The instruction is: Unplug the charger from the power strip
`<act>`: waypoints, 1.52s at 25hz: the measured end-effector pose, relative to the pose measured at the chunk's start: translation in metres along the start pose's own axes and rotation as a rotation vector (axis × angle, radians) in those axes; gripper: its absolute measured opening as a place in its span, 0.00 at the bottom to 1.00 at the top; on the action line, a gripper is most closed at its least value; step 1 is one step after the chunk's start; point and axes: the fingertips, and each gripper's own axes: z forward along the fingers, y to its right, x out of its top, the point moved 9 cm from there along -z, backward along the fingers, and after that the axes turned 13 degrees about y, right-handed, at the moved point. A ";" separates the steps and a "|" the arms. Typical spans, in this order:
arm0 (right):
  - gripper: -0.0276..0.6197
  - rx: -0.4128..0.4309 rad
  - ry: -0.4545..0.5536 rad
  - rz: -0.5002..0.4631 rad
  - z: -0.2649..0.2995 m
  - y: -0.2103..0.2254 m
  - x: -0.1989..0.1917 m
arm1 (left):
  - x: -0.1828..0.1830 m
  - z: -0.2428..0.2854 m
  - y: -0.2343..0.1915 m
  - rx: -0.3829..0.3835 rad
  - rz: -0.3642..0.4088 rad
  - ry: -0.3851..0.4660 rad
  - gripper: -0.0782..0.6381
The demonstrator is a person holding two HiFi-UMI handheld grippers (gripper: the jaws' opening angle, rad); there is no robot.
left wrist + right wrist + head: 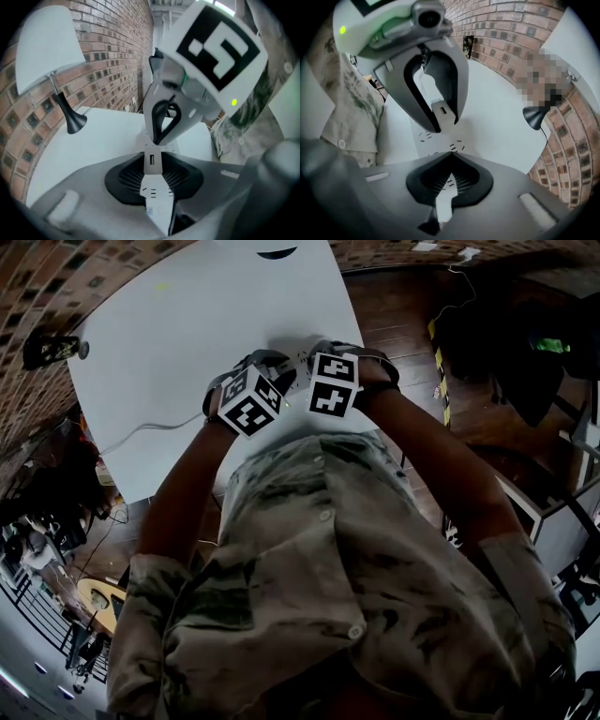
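A white power strip [157,199] with a USB port and plug slots lies on the white table [206,324] at its near edge. My left gripper [152,164] has its black pads against both sides of the strip and grips it. In the right gripper view the same strip [423,137] shows under my right gripper [452,153], which is shut with its tips together just above the slots. From the left gripper view, the right gripper [157,140] points steeply down at the strip's far part. No charger shows clearly. In the head view both marker cubes sit side by side.
A lamp with a black base [71,119] and white shade stands at the table's far side by the brick wall [117,56]; its base also shows in the right gripper view [534,117]. A thin cable [150,427] runs across the table's left part. The person's shirt is close below.
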 end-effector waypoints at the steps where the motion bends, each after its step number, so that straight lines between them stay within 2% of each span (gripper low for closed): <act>1: 0.04 0.001 -0.003 -0.006 0.000 0.000 0.000 | 0.009 -0.007 -0.003 0.021 0.009 0.022 0.25; 4: 0.04 0.008 0.015 0.009 -0.003 0.002 -0.006 | 0.031 -0.027 -0.020 0.047 0.030 0.053 0.25; 7: 0.04 0.017 0.030 0.030 -0.004 0.002 -0.008 | 0.024 -0.045 -0.019 0.059 0.035 0.049 0.26; 12: 0.04 0.018 0.078 0.032 -0.010 0.007 -0.013 | 0.025 -0.066 -0.010 0.123 -0.035 0.090 0.26; 16: 0.05 0.024 0.135 0.033 -0.015 0.010 -0.019 | 0.032 -0.084 -0.002 0.218 -0.090 0.117 0.26; 19: 0.05 -0.041 0.165 -0.021 -0.030 0.012 -0.029 | 0.042 -0.095 0.012 0.286 -0.125 0.144 0.26; 20: 0.11 -0.054 0.188 -0.039 -0.037 0.015 -0.030 | 0.045 -0.099 0.018 0.319 -0.143 0.156 0.26; 23: 0.16 -0.024 0.294 -0.045 -0.061 0.017 -0.028 | 0.053 -0.114 0.039 0.448 -0.233 0.205 0.26; 25: 0.20 0.040 0.368 -0.014 -0.080 0.008 -0.027 | 0.060 -0.123 0.060 0.528 -0.309 0.250 0.26; 28: 0.22 0.138 0.462 -0.019 -0.098 -0.012 -0.015 | 0.065 -0.137 0.092 0.626 -0.364 0.290 0.26; 34: 0.22 0.193 0.542 -0.125 -0.122 -0.070 0.001 | 0.054 -0.150 0.172 0.671 -0.423 0.309 0.26; 38: 0.21 0.211 0.532 -0.143 -0.131 -0.103 -0.001 | 0.048 -0.165 0.213 0.703 -0.417 0.323 0.26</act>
